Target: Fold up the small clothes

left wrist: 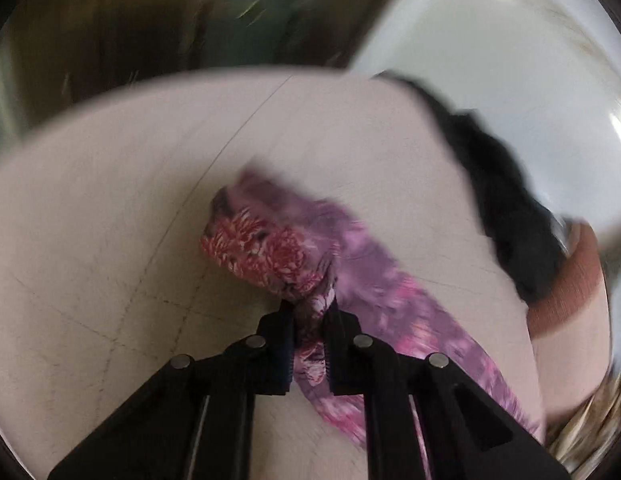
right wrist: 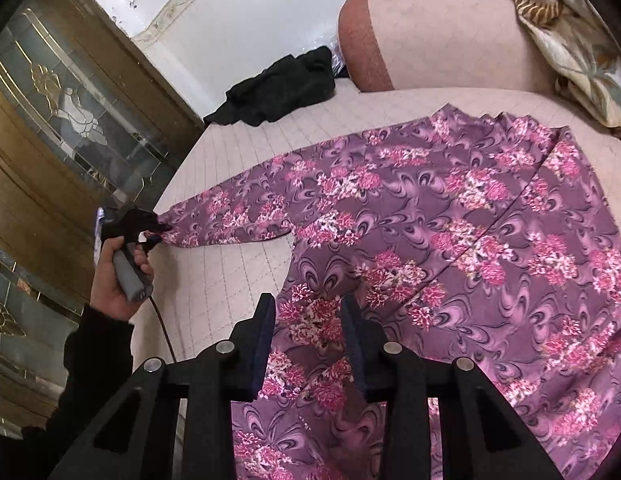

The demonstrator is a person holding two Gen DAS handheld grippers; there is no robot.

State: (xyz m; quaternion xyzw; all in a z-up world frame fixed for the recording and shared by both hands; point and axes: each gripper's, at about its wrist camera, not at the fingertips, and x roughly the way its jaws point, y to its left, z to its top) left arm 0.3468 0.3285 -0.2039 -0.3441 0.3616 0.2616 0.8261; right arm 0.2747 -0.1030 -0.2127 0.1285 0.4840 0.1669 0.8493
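A purple garment with pink flowers [right wrist: 450, 220] lies spread flat on the quilted pink bed [right wrist: 230, 280], one long sleeve stretched out to the left. My left gripper [right wrist: 162, 232], held by a hand [right wrist: 114, 276], is shut on the end of that sleeve. In the left wrist view the sleeve [left wrist: 370, 264] is bunched between the left gripper [left wrist: 308, 312] and its cuff folds over in front. My right gripper [right wrist: 308, 308] stands low over the garment's side edge below the sleeve, jaws apart, with the cloth lying between its fingers.
A crumpled black garment [right wrist: 278, 88] lies at the bed's far left corner, seen also as dark cloth [left wrist: 502, 200]. A pink bolster with a rust end [right wrist: 430, 40] and a patterned blanket [right wrist: 570, 40] lie behind. A wooden cabinet with glass doors [right wrist: 50, 120] stands left of the bed.
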